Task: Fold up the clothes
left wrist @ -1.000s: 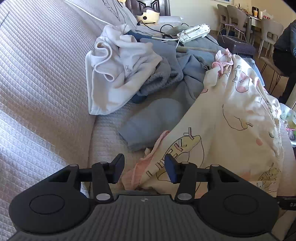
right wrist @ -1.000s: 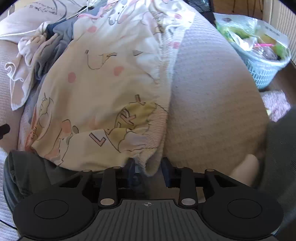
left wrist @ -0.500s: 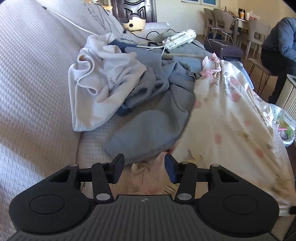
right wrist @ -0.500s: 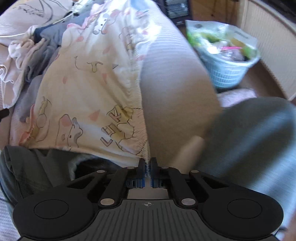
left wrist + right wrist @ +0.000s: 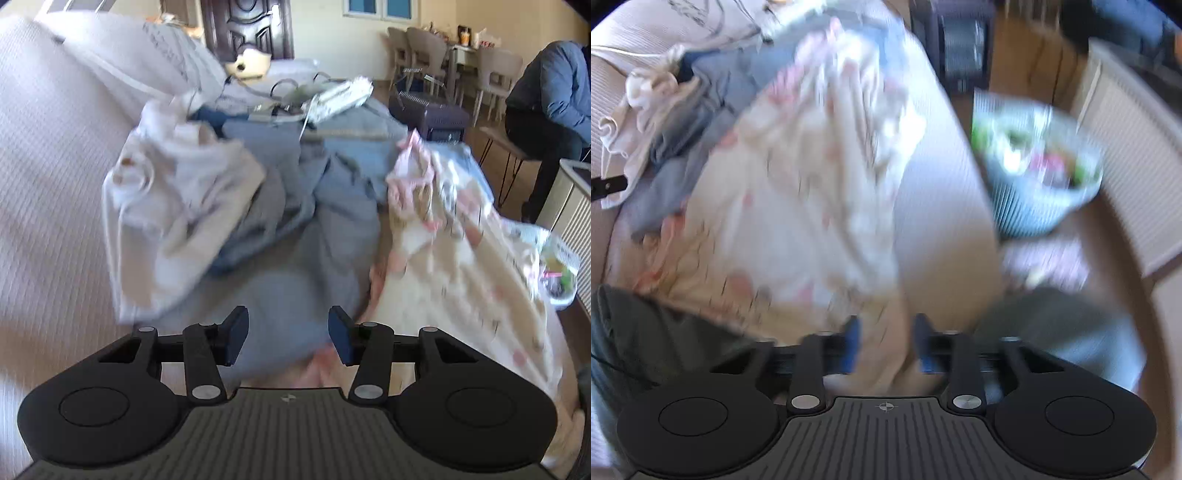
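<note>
from the left wrist, the left gripper (image 5: 284,334) stands half-wide and empty over a rumpled grey-blue sweatshirt (image 5: 314,236), with a crumpled white top (image 5: 173,206) to its left and the cream cartoon-print garment (image 5: 450,258) spread on its right, all on the ribbed pale sofa (image 5: 48,192). from the right wrist, the right gripper (image 5: 886,341) is opening with a blurred cream fold between its jaws, not visibly pinched. nothing looks folded yet, so i judge nearly all the work remains.
</note>
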